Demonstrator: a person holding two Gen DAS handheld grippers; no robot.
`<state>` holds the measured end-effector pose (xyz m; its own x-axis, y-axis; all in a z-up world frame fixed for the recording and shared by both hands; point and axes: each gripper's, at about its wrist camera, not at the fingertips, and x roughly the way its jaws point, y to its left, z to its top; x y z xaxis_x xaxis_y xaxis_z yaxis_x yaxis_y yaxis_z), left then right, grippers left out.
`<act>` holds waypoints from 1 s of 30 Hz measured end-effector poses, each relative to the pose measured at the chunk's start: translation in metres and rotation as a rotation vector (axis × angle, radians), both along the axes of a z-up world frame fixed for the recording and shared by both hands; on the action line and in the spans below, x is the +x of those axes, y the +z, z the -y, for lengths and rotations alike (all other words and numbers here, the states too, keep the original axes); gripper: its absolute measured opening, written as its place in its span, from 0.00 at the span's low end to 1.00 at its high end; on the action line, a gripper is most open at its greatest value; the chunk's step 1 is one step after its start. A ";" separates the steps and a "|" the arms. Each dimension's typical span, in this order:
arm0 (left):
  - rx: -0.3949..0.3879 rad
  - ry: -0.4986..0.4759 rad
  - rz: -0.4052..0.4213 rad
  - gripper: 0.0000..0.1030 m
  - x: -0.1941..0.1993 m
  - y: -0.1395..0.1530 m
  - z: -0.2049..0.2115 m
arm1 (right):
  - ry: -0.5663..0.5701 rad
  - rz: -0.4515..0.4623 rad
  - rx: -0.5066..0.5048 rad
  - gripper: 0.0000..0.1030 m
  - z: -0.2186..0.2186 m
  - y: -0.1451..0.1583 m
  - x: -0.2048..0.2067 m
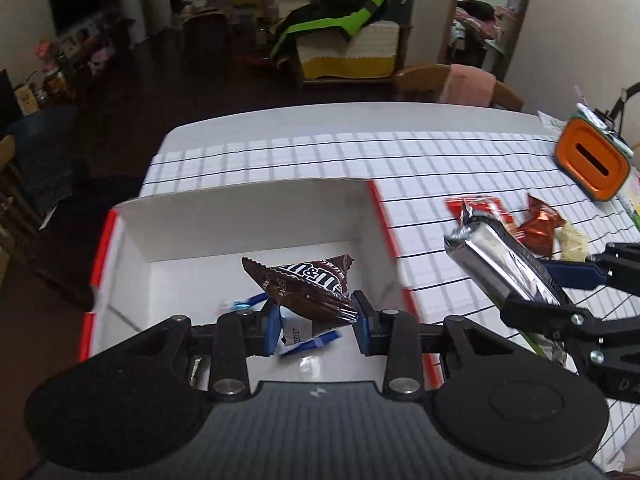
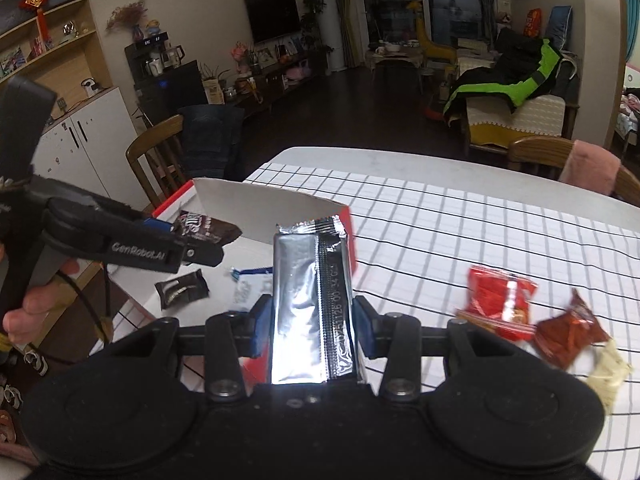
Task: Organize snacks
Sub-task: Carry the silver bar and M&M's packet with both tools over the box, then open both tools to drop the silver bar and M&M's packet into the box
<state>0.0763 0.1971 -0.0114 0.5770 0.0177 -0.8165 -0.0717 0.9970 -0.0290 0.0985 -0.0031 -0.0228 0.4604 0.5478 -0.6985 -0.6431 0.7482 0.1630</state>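
Both grippers loaded at the snack box: left over the interior, right at the near-right corner.

The left gripper (image 1: 316, 322) is pitched down over the open white box (image 1: 256, 220) with red outer walls; its blue pads are clamped on a brown M&M's pouch (image 1: 308, 288), held with the lettering inverted above the box floor. The person's hand (image 2: 32, 300) grips its handle. The right gripper (image 2: 312, 328) points forward just beside the box wall, jaws closed on a silver foil pack (image 2: 308, 300), seam side up, a printed code running along it. In the box lie a small dark packet (image 2: 182, 288) and a blue-and-white wrapper (image 1: 304, 336). On the checked tablecloth (image 1: 440, 160), right of the box, rest a red packet (image 2: 500, 300), a red-brown wrapped sweet (image 2: 568, 332) and a cream-coloured sweet (image 2: 608, 376).
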 end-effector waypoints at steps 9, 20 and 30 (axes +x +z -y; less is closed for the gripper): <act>0.032 0.051 -0.044 0.34 0.001 -0.017 -0.052 | 0.048 -0.011 -0.069 0.40 -0.069 -0.018 0.015; 0.057 0.101 -0.145 0.34 0.012 -0.047 -0.098 | 0.097 -0.023 -0.199 0.40 -0.133 -0.055 0.033; 0.114 0.024 -0.243 0.34 0.026 -0.069 -0.090 | 0.160 -0.068 -0.307 0.40 -0.170 -0.084 0.045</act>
<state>0.1026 0.2876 -0.0805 0.3630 0.1282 -0.9229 -0.0862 0.9909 0.1038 0.1434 0.1667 -0.1063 0.3327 0.3688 -0.8679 -0.7517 0.6594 -0.0080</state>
